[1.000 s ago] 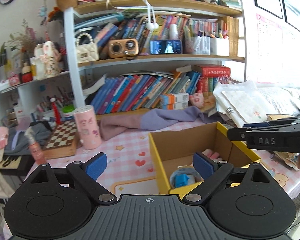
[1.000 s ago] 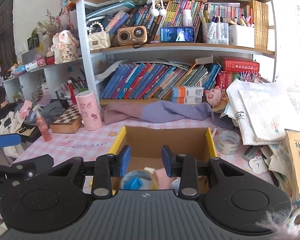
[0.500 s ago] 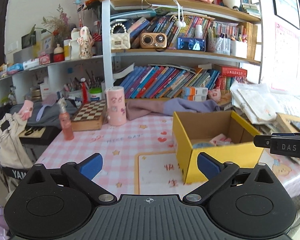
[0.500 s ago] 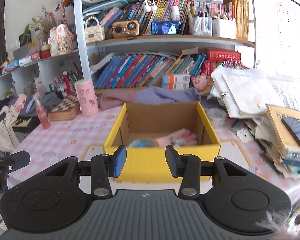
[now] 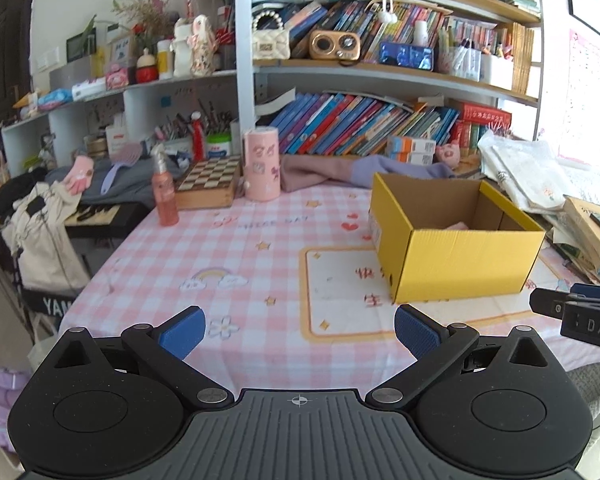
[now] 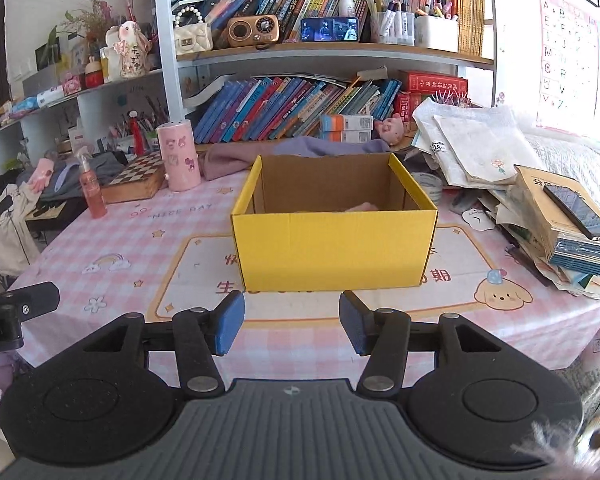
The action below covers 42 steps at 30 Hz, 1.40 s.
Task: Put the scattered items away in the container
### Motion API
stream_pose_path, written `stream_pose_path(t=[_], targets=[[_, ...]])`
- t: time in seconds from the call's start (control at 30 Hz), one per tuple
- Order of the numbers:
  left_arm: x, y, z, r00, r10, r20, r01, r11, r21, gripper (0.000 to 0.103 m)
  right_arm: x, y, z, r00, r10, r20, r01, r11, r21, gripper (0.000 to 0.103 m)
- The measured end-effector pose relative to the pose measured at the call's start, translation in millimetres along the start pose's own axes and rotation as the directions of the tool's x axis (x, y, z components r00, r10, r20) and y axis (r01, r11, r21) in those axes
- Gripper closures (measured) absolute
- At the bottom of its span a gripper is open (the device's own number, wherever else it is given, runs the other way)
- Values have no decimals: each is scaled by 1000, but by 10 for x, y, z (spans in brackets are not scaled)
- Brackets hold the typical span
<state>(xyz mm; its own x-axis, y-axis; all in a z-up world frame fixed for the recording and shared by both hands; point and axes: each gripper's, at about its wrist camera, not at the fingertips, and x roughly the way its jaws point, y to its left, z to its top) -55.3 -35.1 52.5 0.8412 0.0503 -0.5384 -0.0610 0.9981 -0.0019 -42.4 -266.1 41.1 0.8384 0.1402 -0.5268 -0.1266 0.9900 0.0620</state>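
Note:
A yellow cardboard box (image 5: pixel 464 258) (image 6: pixel 334 246) stands open on the pink checked tablecloth. A bit of a pink item (image 6: pixel 362 207) shows inside it; the rest of its contents are hidden by the near wall. My left gripper (image 5: pixel 300 332) is open and empty, held back at the table's near edge, left of the box. My right gripper (image 6: pixel 292 326) is open and empty, in front of the box's near wall. The right gripper's tip shows at the right edge of the left wrist view (image 5: pixel 576 312).
A pink spray bottle (image 5: pixel 165 194), a chessboard box (image 5: pixel 208 184) and a pink cylinder (image 5: pixel 261 164) stand at the table's far left. Purple cloth (image 6: pixel 284 150) lies behind the box. Stacked books and papers (image 6: pixel 540 208) crowd the right. Bookshelves rise behind.
Both grippers have pulled back and down from over the box toward the table's near edge. The right gripper's jaws have opened wider. The box has not moved.

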Motion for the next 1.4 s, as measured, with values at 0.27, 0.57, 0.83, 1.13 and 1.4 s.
stream_pose_path(t=[0.27, 0.57, 0.83, 1.13, 1.4], targets=[[-81, 48, -165, 1000, 20, -18, -20, 1000, -1, 1, -113, 165, -185, 999, 22, -30, -23, 1000, -15, 47], [-109, 42, -301, 998, -14, -67, 14, 1000, 2, 1, -172, 262, -298, 997, 35, -65, -36, 999, -24, 39], [-100, 6, -348, 995, -25, -93, 27, 999, 25, 1, -186, 280, -334, 997, 30, -72, -32, 999, -22, 26], [-70, 4, -375, 993, -17, -118, 21, 999, 30, 1, -170, 296, -360, 995, 28, -97, -30, 999, -23, 20], [-56, -17, -378, 992, -18, -128, 23, 999, 39, 1, -142, 305, -358, 993, 29, -112, -32, 999, -29, 18]])
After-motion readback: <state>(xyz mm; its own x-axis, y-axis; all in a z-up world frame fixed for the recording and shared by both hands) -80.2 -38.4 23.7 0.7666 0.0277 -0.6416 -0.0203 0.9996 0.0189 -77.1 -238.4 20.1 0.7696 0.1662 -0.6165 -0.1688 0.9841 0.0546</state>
